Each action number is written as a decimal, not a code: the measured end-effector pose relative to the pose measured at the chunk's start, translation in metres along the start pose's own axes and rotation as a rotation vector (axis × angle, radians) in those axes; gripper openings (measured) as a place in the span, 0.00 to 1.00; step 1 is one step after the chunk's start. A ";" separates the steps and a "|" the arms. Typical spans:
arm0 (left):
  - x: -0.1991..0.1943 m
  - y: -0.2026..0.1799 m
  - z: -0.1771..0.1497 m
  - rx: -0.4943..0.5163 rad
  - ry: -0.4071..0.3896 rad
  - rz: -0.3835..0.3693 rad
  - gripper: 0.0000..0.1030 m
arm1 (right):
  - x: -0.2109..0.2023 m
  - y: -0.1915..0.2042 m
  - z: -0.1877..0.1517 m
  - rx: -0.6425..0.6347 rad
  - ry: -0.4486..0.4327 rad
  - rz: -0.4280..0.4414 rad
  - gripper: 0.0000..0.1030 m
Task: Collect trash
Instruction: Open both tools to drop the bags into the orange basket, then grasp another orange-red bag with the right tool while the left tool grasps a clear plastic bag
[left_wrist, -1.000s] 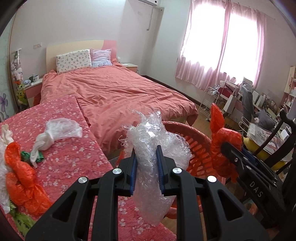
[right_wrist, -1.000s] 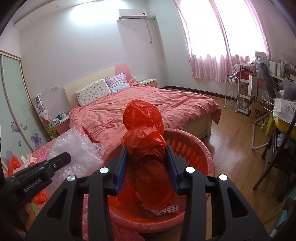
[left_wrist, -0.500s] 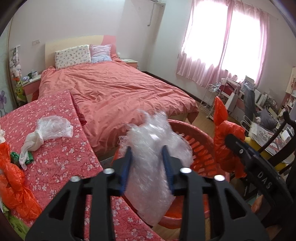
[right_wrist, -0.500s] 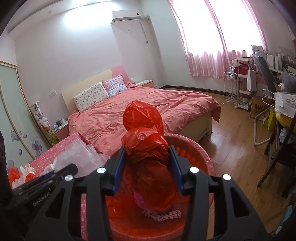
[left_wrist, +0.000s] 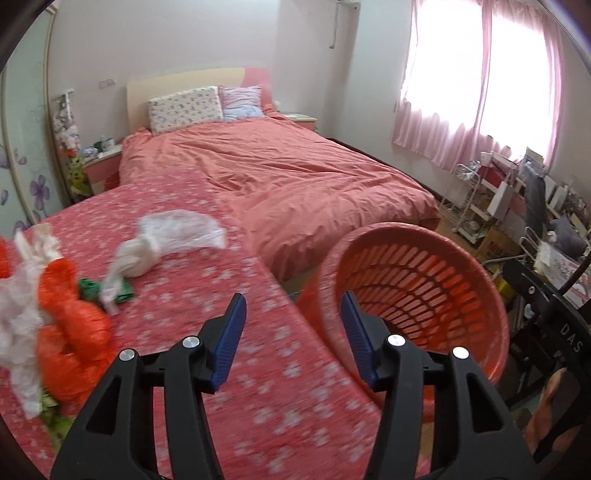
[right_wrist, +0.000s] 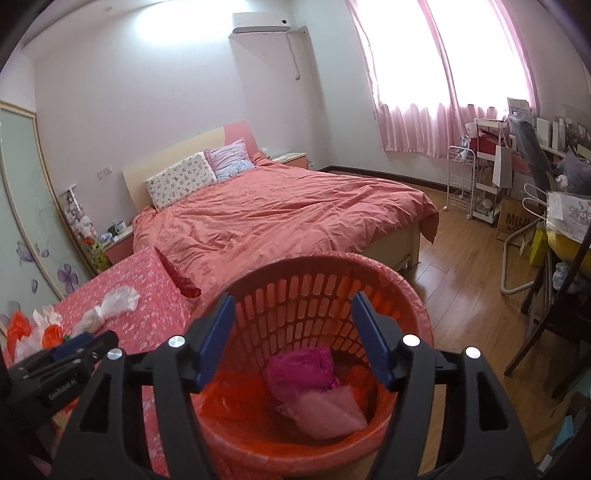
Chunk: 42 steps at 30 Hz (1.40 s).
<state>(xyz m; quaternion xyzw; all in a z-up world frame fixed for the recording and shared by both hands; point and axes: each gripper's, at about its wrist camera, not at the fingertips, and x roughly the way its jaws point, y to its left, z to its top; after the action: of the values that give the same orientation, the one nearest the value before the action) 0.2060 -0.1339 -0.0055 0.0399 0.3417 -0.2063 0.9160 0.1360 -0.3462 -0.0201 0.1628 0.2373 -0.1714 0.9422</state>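
My left gripper (left_wrist: 291, 314) is open and empty over the right edge of the floral red table (left_wrist: 258, 387). My right gripper (right_wrist: 291, 317) is open and empty above the orange laundry basket (right_wrist: 413, 295). Inside the basket lie the bubble wrap (right_wrist: 328, 410), a magenta bag (right_wrist: 303, 369) and the red bag (right_wrist: 221, 395). The basket also shows in the left wrist view (left_wrist: 461, 266). On the table lie a knotted clear plastic bag (left_wrist: 166, 240), an orange bag (left_wrist: 74, 332), white plastic (left_wrist: 18, 314) and a green scrap (left_wrist: 92, 290).
A bed with a salmon cover (right_wrist: 277, 214) stands behind the table and basket. A dark chair (right_wrist: 554, 306) and cluttered shelves (right_wrist: 491, 177) stand at the right on the wooden floor. A nightstand (left_wrist: 101, 166) is at the far left.
Both grippers opened. The bubble wrap dropped from the left and the red bag from the right into the basket. The left gripper swung left toward the table.
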 end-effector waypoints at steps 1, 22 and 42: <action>-0.004 0.005 0.000 -0.004 -0.002 0.007 0.52 | -0.002 0.002 -0.001 -0.007 0.001 0.003 0.62; -0.104 0.192 -0.031 -0.264 -0.060 0.277 0.53 | -0.025 0.168 -0.038 -0.217 0.105 0.251 0.62; -0.134 0.277 -0.070 -0.362 -0.060 0.374 0.53 | 0.043 0.322 -0.081 -0.394 0.293 0.360 0.48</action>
<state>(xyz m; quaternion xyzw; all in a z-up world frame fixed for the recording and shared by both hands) 0.1846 0.1804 0.0082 -0.0683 0.3324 0.0299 0.9402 0.2690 -0.0395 -0.0364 0.0393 0.3669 0.0729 0.9266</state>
